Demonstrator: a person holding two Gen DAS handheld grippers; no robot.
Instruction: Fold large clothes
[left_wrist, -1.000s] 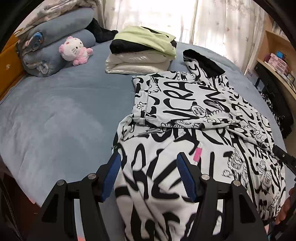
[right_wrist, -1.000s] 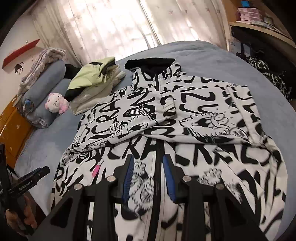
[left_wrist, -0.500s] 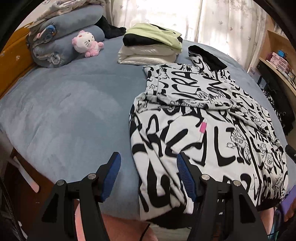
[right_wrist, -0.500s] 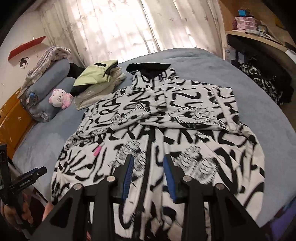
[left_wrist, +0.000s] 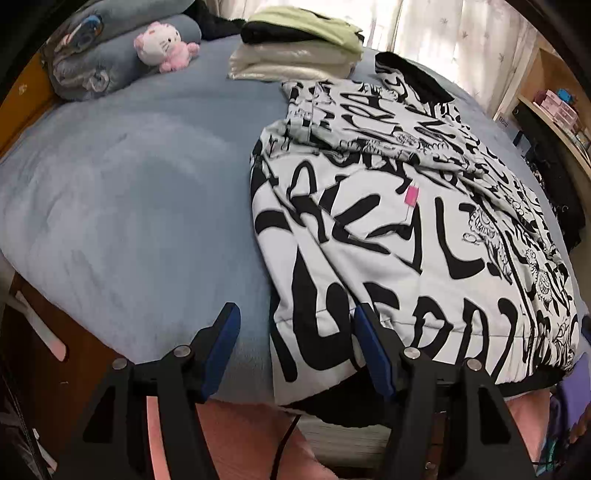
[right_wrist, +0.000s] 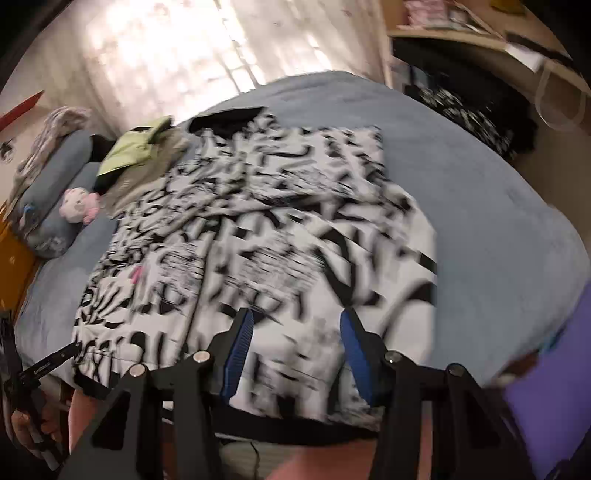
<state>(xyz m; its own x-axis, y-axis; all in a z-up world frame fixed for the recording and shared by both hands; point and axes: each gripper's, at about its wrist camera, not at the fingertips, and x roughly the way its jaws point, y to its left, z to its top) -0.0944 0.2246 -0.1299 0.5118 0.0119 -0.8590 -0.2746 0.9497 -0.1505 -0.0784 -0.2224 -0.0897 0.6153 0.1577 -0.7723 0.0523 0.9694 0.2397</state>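
A large white jacket with black graffiti lettering (left_wrist: 406, 229) lies flat on the blue bed, sleeves folded across its upper part, hem hanging over the near edge. It also shows, blurred, in the right wrist view (right_wrist: 266, 236). My left gripper (left_wrist: 295, 339) is open and empty, just off the bed edge at the jacket's near left hem corner. My right gripper (right_wrist: 295, 347) is open and empty above the near hem at its middle. The left gripper's handle (right_wrist: 44, 365) shows at the lower left of the right wrist view.
A stack of folded clothes (left_wrist: 299, 48) sits at the far end of the bed (left_wrist: 129, 192). A pink-and-white plush cat (left_wrist: 162, 44) leans on rolled blue blankets (left_wrist: 96, 62). Shelves and dark clothes stand at the right (left_wrist: 554, 147).
Both grippers have pulled back toward the near edge of the bed and lowered to the jacket's hem. The right gripper's jaws have opened wider. The right view is motion-blurred.
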